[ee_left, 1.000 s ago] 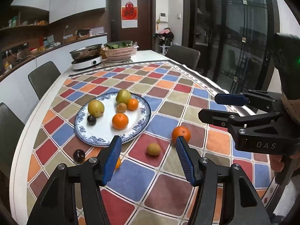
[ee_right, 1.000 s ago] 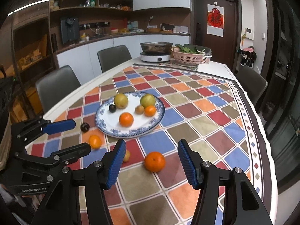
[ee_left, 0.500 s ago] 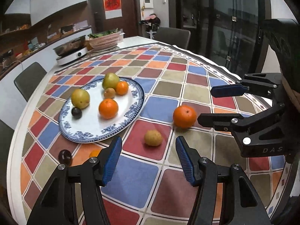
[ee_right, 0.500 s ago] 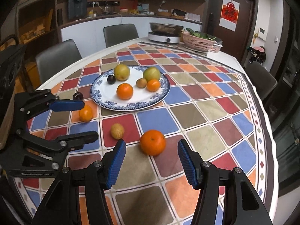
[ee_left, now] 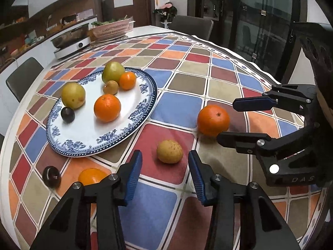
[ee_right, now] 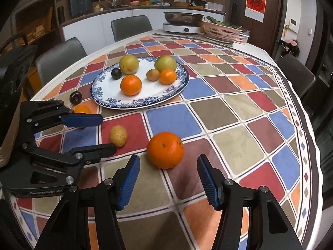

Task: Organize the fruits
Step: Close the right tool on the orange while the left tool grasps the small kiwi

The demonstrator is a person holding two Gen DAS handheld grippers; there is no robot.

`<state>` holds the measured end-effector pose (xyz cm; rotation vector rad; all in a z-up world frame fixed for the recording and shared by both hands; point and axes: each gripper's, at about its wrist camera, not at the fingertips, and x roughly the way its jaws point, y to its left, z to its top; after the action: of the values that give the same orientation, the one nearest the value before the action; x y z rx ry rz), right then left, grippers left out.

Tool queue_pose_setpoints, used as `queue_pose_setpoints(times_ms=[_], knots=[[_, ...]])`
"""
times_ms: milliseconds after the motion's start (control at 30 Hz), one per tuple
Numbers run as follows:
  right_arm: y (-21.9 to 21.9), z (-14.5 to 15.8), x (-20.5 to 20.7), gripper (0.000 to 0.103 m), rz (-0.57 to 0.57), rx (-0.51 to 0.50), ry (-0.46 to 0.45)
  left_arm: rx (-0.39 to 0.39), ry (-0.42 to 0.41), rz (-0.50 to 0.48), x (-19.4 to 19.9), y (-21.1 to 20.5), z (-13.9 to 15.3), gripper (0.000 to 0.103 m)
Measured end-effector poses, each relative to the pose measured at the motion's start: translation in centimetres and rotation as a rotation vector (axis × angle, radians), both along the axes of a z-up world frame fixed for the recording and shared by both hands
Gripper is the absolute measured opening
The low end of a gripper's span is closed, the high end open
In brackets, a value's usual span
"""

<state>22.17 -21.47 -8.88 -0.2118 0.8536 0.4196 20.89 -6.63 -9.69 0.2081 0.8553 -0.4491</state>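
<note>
A blue-and-white plate [ee_left: 83, 148] [ee_right: 133, 104] holds several fruits: oranges, two yellow-green ones, a small brown one and a dark plum. On the checkered tablecloth lie a small yellow-brown fruit [ee_left: 169, 151] [ee_right: 118, 135], a big orange [ee_left: 213, 120] [ee_right: 165, 150], a small orange [ee_left: 91, 176] [ee_right: 81, 109] and a dark plum [ee_left: 51, 176] [ee_right: 75, 97]. My left gripper [ee_left: 164, 156] [ee_right: 107, 133] hovers low, jaws closing, the yellow-brown fruit just ahead of its tips, pads not touching it. My right gripper [ee_right: 168, 160] [ee_left: 228, 121] stands open right before the big orange.
At the far end of the table stand an induction cooker with a pan [ee_left: 71, 41] [ee_right: 183, 24] and a pink basket of greens [ee_left: 112, 28] [ee_right: 222, 31]. Grey chairs [ee_right: 60, 52] ring the table. The table's edge [ee_right: 308, 125] curves close on the right.
Both grippers have sunk toward the table and come closer to the loose fruits. The left jaws stand narrower than before. No fruit has moved.
</note>
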Motion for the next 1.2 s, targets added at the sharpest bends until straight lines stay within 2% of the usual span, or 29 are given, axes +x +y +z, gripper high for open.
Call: queue_pose_setpoints(times_ms=[500,700,767,1000,1200], knots=[[0.3,-1.4,1.7,0.053,-0.013,0.025,0.028,-0.044,0.066,0.028,1.5,-0.4,-1.0,0.029],[0.4,-1.6,2.1,0.048,-0.017,0.04,0.04,-0.052,0.066,0.037,1.3,-0.3,-0.9,0.029],[0.4,-1.6,2.1,0.042,-0.011,0.05,0.046,-0.059,0.063,0.042,1.3,-0.2,-0.8,0.029],[0.5,-1.5,2.1,0.042,-0.039,0.068,0.052,-0.077,0.044,0.071,0.5,0.8,0.3,0.029],[0.4,0.1,0.8,0.042,-0.064,0.12,0.031,-0.102,0.014,0.096,-0.8,1.7,1.9,0.029]])
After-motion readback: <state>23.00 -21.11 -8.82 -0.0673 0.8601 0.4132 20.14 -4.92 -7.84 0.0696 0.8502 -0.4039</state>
